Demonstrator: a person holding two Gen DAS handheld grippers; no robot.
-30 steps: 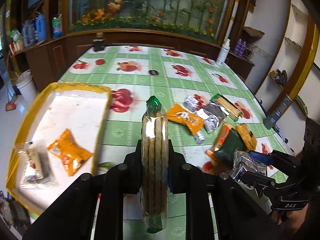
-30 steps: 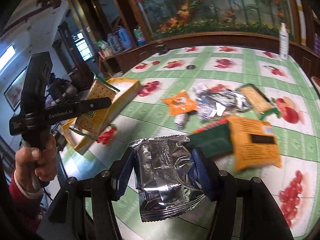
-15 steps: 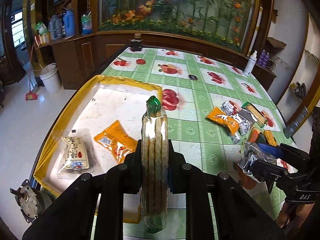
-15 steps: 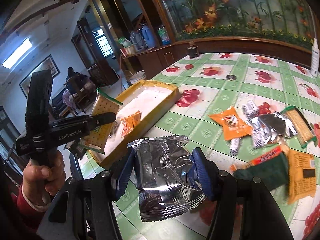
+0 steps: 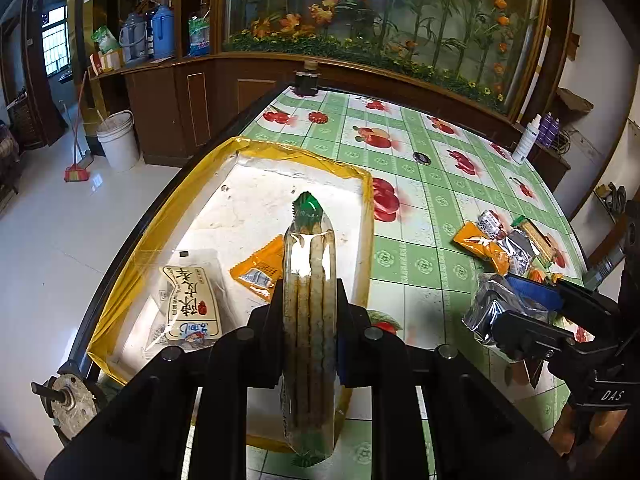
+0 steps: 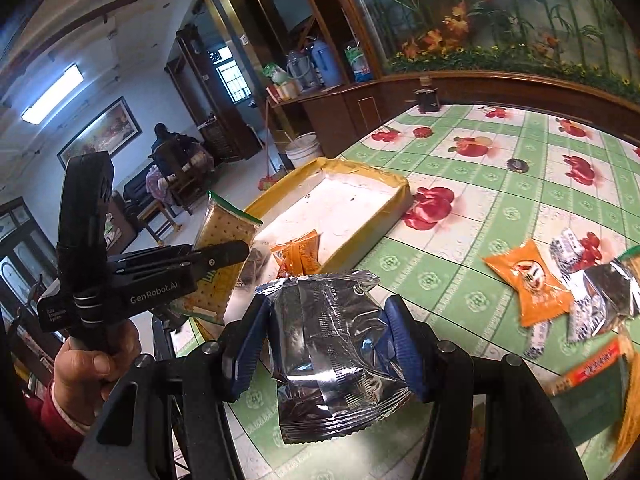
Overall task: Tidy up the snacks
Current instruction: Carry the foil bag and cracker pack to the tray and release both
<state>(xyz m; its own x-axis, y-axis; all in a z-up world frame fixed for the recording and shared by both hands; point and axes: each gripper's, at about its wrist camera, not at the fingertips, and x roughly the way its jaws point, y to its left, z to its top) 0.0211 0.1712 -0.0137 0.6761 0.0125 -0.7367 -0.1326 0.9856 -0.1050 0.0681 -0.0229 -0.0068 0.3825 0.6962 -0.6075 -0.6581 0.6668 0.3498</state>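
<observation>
Both grippers have swung from the loose snack pile [image 5: 508, 240] near the table's [image 5: 432, 200] right edge toward the yellow-rimmed tray [image 5: 160, 224] at its left edge. The left gripper [image 5: 308, 312] now hangs over the tray's near end, fingers clamped on a cracker pack [image 5: 310, 300] held edge-up. The right gripper [image 6: 332, 344] trails just beside the tray's right rim, fingers clamped on a silver foil packet [image 6: 332, 344]. Two snacks already lie inside the tray: a clear-wrapped snack [image 5: 192, 304] and an orange packet [image 5: 260, 268]. Releasing both looks close.
</observation>
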